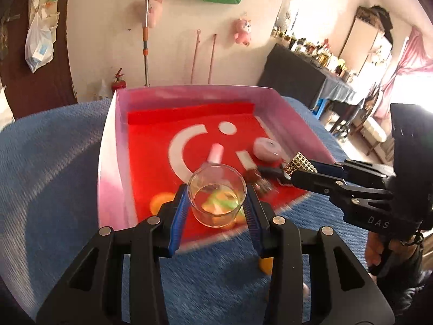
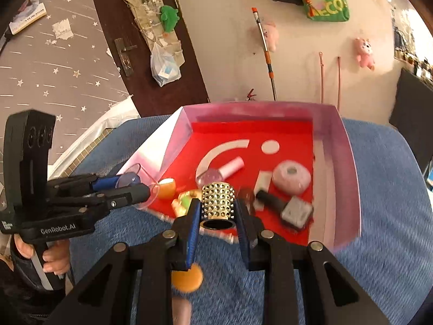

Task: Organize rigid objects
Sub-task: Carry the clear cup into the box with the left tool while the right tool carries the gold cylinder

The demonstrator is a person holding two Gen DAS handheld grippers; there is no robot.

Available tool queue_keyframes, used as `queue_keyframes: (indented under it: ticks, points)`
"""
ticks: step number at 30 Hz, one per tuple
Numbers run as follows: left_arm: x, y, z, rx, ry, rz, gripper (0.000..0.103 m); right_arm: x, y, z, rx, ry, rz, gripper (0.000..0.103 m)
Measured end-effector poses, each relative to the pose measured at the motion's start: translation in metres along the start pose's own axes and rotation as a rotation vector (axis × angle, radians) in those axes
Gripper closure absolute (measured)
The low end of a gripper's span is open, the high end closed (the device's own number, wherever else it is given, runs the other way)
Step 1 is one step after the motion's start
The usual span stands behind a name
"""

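A clear glass cup (image 1: 216, 205) sits between the blue pads of my left gripper (image 1: 217, 191), which is shut on it above the near edge of a red-bottomed box (image 1: 189, 90). My right gripper (image 2: 217, 203) is shut on a gold studded cylinder (image 2: 217, 199), also over the box's (image 2: 257, 106) near edge. In the left wrist view the right gripper (image 1: 293, 174) reaches in from the right with the gold cylinder (image 1: 300, 162). The right wrist view has the left gripper (image 2: 142, 188) at the left, carrying the glass cup (image 2: 135, 180).
Inside the box lie a pink round case (image 2: 291, 180), a pink-capped bottle (image 2: 230, 168), a black-handled block (image 2: 295, 211) and orange and green pieces (image 2: 166, 188). An orange disc (image 2: 186, 276) rests on the blue cloth (image 2: 379, 216). A hand (image 2: 54, 260) holds the left gripper's handle.
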State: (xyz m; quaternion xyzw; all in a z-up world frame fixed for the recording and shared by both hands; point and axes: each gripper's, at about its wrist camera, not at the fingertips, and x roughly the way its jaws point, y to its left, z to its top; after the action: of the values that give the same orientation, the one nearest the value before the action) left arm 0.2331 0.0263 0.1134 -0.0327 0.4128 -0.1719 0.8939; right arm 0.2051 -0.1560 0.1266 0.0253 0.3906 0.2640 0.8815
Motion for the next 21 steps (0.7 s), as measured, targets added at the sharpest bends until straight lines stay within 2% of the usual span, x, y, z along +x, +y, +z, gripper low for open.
queue_keyframes:
  ticks: [4,9,14,21]
  points:
    - [0.025,0.011,0.024,0.034,0.058,0.041,0.065,0.028,-0.005,0.026,-0.037,0.053,-0.015,0.076]
    - [0.057,0.021,0.036,0.051,0.142,0.065,0.065,0.068,-0.016,0.049,-0.072,0.139,-0.043,0.076]
    - [0.082,0.029,0.036,0.060,0.208,0.094,0.065,0.103,-0.027,0.055,-0.101,0.239,-0.068,0.076]
    - [0.096,0.035,0.032,0.066,0.251,0.096,0.065,0.126,-0.028,0.053,-0.152,0.319,-0.101,0.076]
